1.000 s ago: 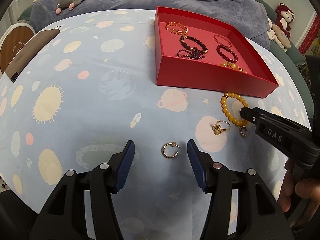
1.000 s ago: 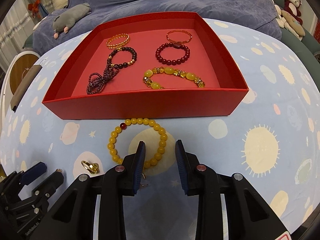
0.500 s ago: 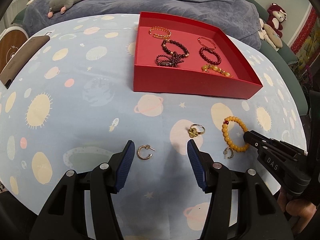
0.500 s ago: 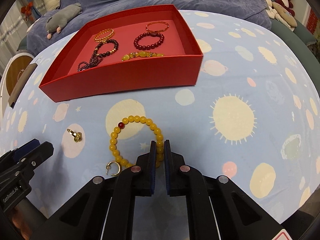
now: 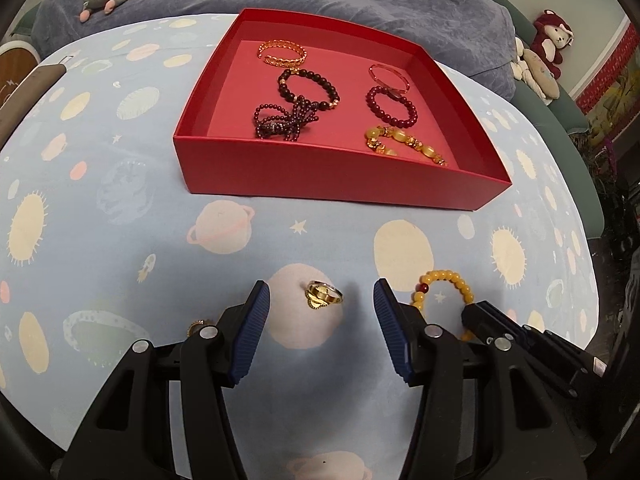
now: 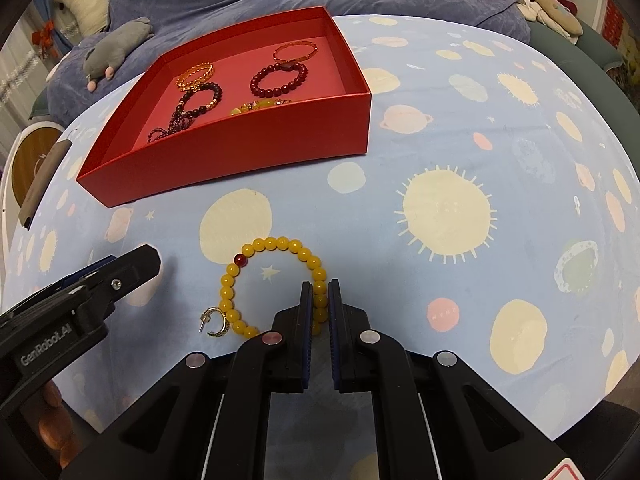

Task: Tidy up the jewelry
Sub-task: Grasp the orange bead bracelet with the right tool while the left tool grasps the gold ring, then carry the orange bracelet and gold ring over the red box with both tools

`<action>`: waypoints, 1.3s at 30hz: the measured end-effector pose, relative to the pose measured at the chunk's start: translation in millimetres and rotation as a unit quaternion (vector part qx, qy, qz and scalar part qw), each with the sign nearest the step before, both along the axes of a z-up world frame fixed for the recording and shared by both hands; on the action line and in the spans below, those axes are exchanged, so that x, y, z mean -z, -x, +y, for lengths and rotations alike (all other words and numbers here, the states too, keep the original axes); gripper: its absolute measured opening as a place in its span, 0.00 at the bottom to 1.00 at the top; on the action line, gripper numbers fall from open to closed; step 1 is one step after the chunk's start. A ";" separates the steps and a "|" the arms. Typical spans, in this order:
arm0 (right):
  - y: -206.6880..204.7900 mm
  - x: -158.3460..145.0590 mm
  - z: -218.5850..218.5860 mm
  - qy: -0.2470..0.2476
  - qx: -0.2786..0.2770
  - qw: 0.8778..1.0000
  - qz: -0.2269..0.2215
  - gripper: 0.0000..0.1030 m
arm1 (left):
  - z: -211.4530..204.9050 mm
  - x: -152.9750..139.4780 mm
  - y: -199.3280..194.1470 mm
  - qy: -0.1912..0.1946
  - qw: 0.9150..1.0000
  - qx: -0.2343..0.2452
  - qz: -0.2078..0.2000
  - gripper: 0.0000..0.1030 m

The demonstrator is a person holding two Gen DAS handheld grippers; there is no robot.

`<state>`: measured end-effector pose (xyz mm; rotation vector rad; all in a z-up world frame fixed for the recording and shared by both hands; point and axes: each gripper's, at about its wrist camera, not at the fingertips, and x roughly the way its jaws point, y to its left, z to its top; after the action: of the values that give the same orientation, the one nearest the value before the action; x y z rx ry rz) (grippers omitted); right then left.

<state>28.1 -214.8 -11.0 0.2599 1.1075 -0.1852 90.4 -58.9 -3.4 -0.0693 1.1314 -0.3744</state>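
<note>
Since a second ago, the left gripper [image 5: 320, 304] has slid sideways off the gold hoop earring [image 5: 196, 325] and now brackets the gold ring with a flower-shaped top [image 5: 323, 295]; its jaws have just been closing a little yet stand apart, clear of the ring on the light-blue planet-print cloth [image 5: 120, 200]. Meanwhile the right gripper [image 6: 319, 300] has clamped narrow onto the yellow bead bracelet with one red bead [image 6: 276, 280], which lies on the cloth beside a second gold hoop earring [image 6: 216, 323]. Near the cloth's far side sits the red cardboard tray [image 5: 320, 176] of bracelets. "GenRobot.AI" reads on the left gripper's body in the right wrist view.
</note>
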 end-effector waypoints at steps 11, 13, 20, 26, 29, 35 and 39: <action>3.4 -0.1 4.9 -0.005 -0.005 1.000 0.001 0.07 | 14.5 4.3 1.3 -0.012 1.000 0.008 -0.005 0.19; 3.8 -0.2 5.5 -0.006 -0.006 1.000 0.001 0.07 | 15.2 4.4 1.2 -0.011 1.000 0.008 -0.005 0.18; 3.5 0.1 5.5 -0.008 -0.004 1.000 0.001 0.07 | 9.6 4.5 0.3 -0.014 1.000 0.019 -0.009 0.14; 2.7 -0.4 4.2 -0.012 -0.006 1.000 0.001 0.07 | 3.4 3.6 3.7 -0.012 0.999 0.036 -0.009 0.04; 3.1 -5.3 5.0 -0.014 -0.007 1.000 -0.006 0.07 | 3.4 2.3 5.8 -0.011 0.999 0.036 -0.005 0.03; 4.8 -27.3 6.8 -0.022 -0.010 0.999 -0.030 0.07 | 5.6 -6.4 9.5 -0.008 0.999 0.034 -0.004 0.03; 5.7 -44.6 6.8 -0.018 -0.013 0.999 -0.046 0.07 | 9.7 -16.0 10.7 -0.004 0.999 0.031 -0.004 0.03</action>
<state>22.4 -208.0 33.6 0.2831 1.0233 -0.1283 79.7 -49.2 12.6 -0.0243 1.1283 -0.4252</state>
